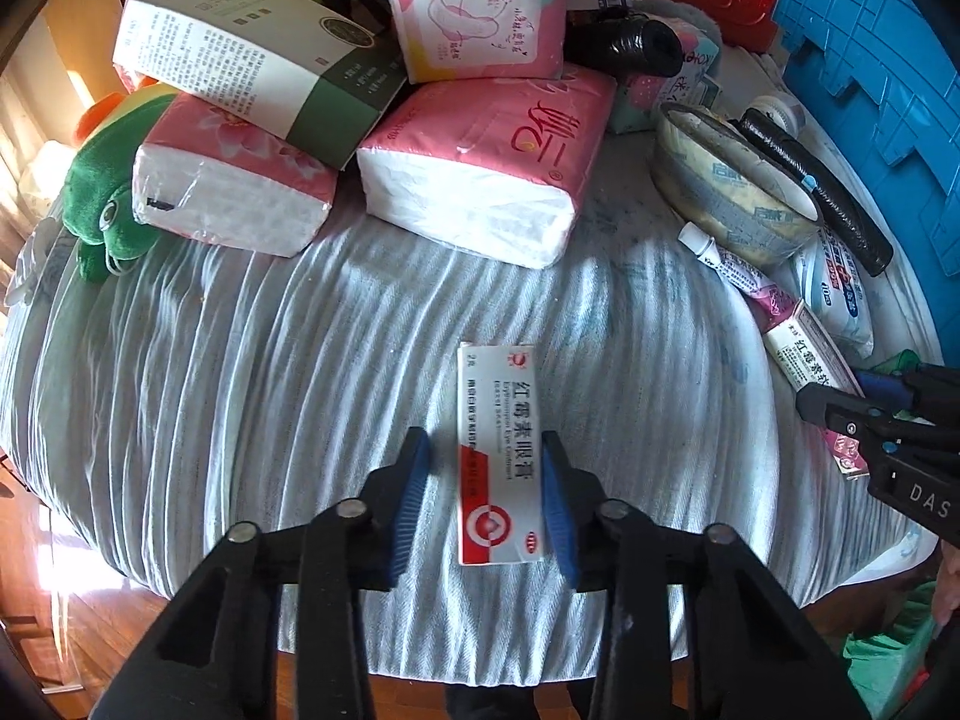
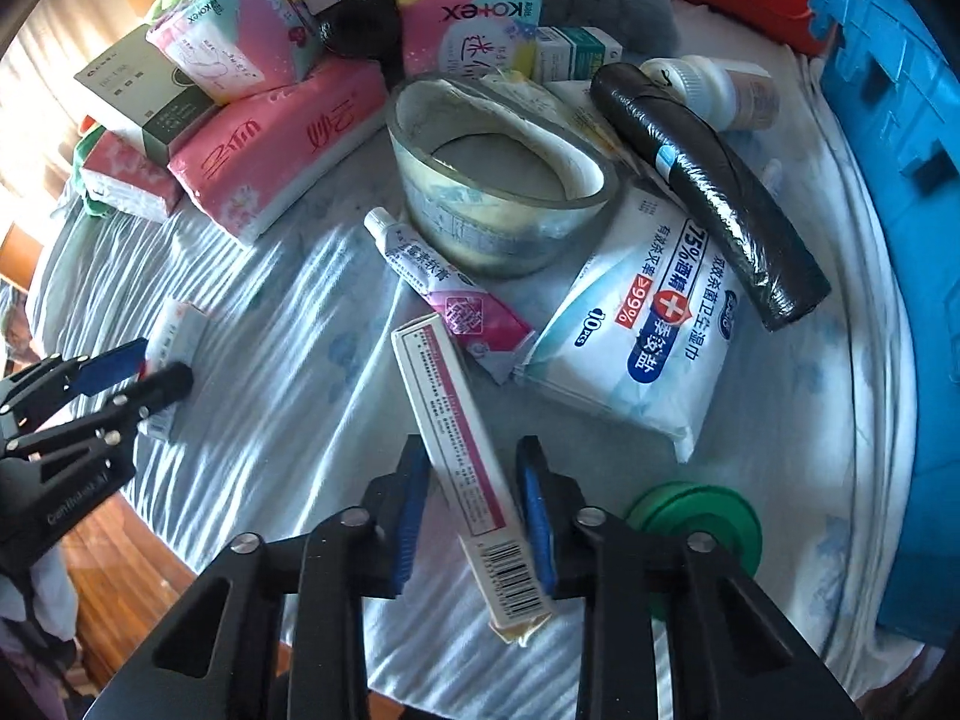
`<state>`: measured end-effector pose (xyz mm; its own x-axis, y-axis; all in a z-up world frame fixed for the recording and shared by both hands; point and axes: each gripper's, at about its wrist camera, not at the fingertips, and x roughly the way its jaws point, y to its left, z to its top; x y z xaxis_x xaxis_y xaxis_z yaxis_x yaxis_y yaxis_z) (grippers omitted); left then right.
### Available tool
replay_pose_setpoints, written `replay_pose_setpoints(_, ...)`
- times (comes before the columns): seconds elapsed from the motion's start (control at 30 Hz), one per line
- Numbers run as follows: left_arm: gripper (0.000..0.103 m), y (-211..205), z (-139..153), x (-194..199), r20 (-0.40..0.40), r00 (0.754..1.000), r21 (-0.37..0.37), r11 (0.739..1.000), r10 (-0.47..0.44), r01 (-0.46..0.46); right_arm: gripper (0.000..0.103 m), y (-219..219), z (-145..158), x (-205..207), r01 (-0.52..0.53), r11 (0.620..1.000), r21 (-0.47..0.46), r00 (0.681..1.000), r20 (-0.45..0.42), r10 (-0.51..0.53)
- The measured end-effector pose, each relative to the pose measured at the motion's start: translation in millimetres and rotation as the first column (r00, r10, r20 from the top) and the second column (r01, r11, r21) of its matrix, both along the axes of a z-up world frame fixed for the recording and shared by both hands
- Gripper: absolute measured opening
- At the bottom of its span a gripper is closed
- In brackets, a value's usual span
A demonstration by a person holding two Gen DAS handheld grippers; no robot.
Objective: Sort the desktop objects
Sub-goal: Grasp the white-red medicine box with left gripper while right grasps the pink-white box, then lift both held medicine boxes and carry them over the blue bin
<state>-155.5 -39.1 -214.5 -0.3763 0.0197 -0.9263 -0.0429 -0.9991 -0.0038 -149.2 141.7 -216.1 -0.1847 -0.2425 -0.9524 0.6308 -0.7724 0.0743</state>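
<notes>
A white and red ointment box (image 1: 499,456) lies on the striped cloth between the blue pads of my left gripper (image 1: 485,468). The right pad touches the box and a gap shows on the left, so the jaws stand open around it. In the right wrist view, a long white and pink ointment box (image 2: 462,456) lies between the pads of my right gripper (image 2: 474,480), with gaps on both sides; the jaws are open. The left gripper (image 2: 144,369) and its box (image 2: 174,348) show at the left there. The right gripper (image 1: 840,402) shows at the right edge of the left wrist view.
Pink tissue packs (image 1: 480,168), a green and white box (image 1: 240,60) and a green plush frog (image 1: 108,204) crowd the back. A tape roll (image 2: 504,192), ointment tube (image 2: 444,294), wet-wipe pack (image 2: 642,336), black roll (image 2: 708,192) and green lid (image 2: 696,522) lie right. A blue crate (image 2: 900,240) stands at the right edge.
</notes>
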Motion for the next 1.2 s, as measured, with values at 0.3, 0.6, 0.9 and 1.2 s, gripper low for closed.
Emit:
replay_pose_setpoints(0.3,0.026,5,8,3,-0.014,1.000,-0.015,1.000,-0.013,0.013,0.020,-3,0,-1,0.000,1.000,0.009,1.000,-0.002,0.000)
replay_pose_setpoints(0.6,0.026,-6,55,-2,-0.114,0.993,-0.026,0.999,-0.025,0.022,0.018,-6,35,4,0.004,0.998,-0.055,0.998,-0.060,-0.008)
replay_pose_setpoints(0.9,0.026,-8,138,7,-0.320,0.945,-0.036,0.997,-0.073,0.064,0.018,-15,127,12,-0.020,0.983,-0.182,0.971,-0.236,-0.024)
replay_pose_setpoints(1.2,0.026,23,223,13,-0.507,0.843,-0.030,0.981,-0.179,0.191,0.018,-2,227,30,0.008,0.965,-0.263,0.889,-0.440,-0.127)
